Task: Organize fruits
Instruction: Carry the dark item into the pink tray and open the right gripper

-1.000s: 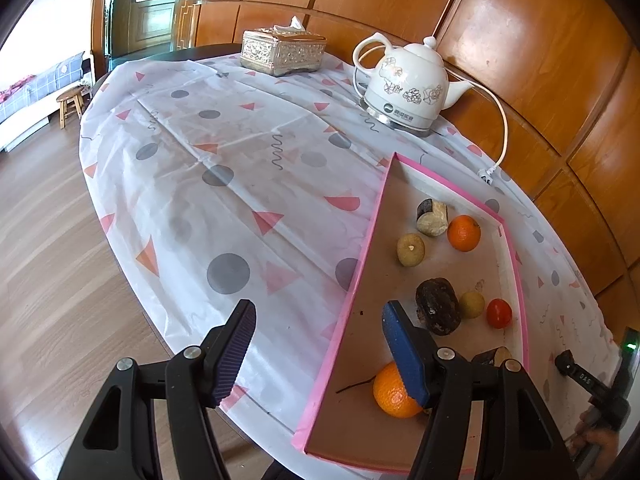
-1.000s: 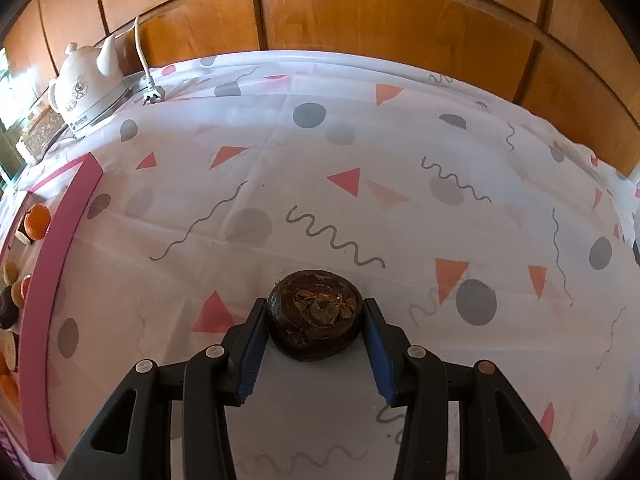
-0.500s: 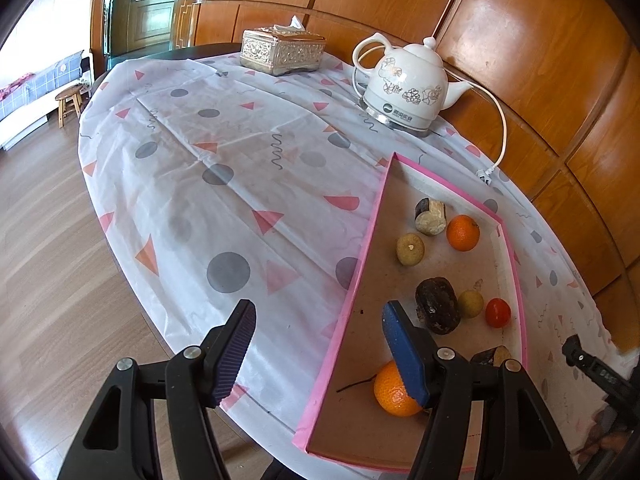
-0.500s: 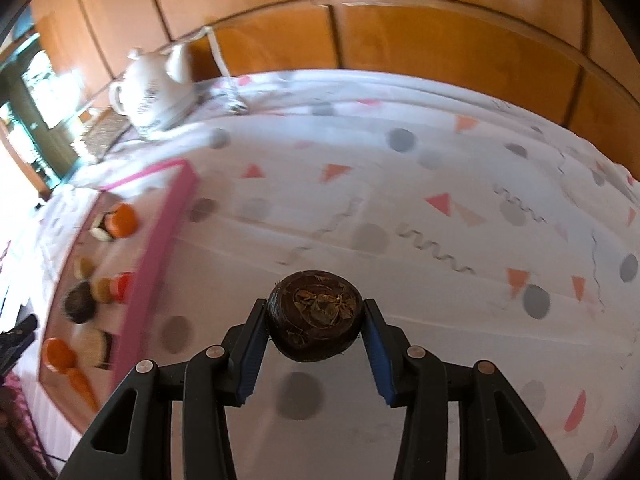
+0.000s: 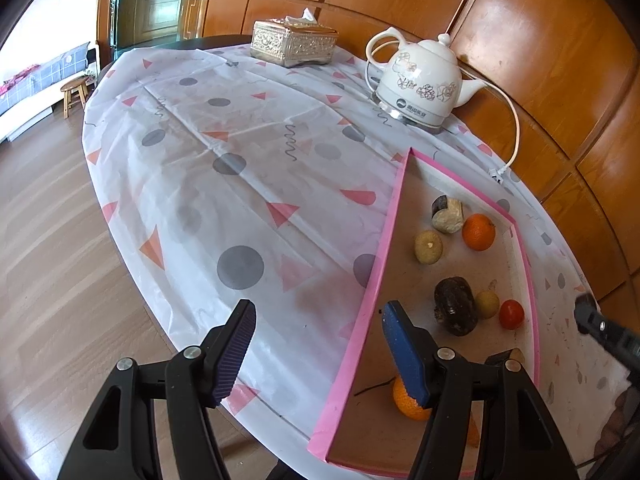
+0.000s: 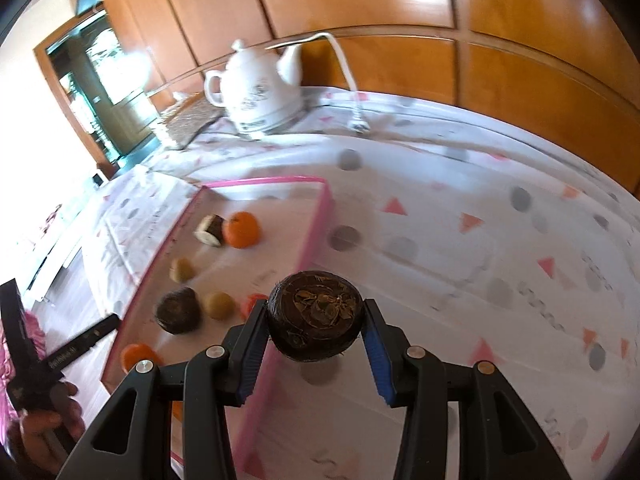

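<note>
So the right gripper has its blue pads clamped on either side of a dark brown round fruit, kind of like a mangosteen with dried leaves on top, and it's held up off the tabletop right over the near pink edge of the tray; you can see its shadow on the cloth below. The left gripper is standing about half open with nothing between the pads, one finger over the patterned tablecloth and the other over the tray's cardboard floor. Inside the tray there's already a bunch of stuff: an orange next to a cut piece of something brown and pale, a yellowish-green fruit, another dark brown fruit touching a small yellow one, a little red one just beside that, and a second orange partly hidden behind the left gripper's finger. At the far end of the tabletop sit a white kettle with its cord trailing off and a silver tissue box. A person's hand shows at the lower left of the right wrist view, wrapped around the other handle.
</note>
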Available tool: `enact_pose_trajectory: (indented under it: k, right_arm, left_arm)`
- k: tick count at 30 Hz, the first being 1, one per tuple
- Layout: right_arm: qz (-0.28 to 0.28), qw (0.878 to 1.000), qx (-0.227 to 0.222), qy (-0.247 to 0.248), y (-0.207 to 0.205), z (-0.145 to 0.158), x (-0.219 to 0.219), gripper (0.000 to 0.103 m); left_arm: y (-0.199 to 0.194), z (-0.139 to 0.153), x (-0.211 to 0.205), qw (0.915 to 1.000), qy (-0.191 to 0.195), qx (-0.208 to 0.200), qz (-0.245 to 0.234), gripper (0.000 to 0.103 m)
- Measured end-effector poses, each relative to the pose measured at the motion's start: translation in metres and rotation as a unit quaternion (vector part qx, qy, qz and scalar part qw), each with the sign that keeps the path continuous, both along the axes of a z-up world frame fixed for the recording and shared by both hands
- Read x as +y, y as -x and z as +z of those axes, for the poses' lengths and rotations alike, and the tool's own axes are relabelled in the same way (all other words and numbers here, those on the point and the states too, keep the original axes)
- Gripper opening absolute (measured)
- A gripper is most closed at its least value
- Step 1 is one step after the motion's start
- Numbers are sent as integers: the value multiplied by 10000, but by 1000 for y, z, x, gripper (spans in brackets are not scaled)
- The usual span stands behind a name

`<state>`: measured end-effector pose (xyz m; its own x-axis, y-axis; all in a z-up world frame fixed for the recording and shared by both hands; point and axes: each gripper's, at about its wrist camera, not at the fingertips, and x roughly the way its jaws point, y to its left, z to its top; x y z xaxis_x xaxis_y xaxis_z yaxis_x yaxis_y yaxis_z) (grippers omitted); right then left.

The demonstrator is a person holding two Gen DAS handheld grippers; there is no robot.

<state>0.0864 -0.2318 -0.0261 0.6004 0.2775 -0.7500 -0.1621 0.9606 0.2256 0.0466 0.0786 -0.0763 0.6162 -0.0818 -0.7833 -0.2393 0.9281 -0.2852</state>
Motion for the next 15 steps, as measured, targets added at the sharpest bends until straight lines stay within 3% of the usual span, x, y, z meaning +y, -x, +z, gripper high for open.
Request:
enact_pose_trajectory:
  k: [7,15]
  right_arm:
    - [415,9991,9,-67,-27,0,46,46]
    - [524,9973,493,-142,-56,-26,77,50]
  left_arm:
    - [-1,-3,3,10000,32,28,35,66]
    - [-1,-3,4,10000,40,16,10,66]
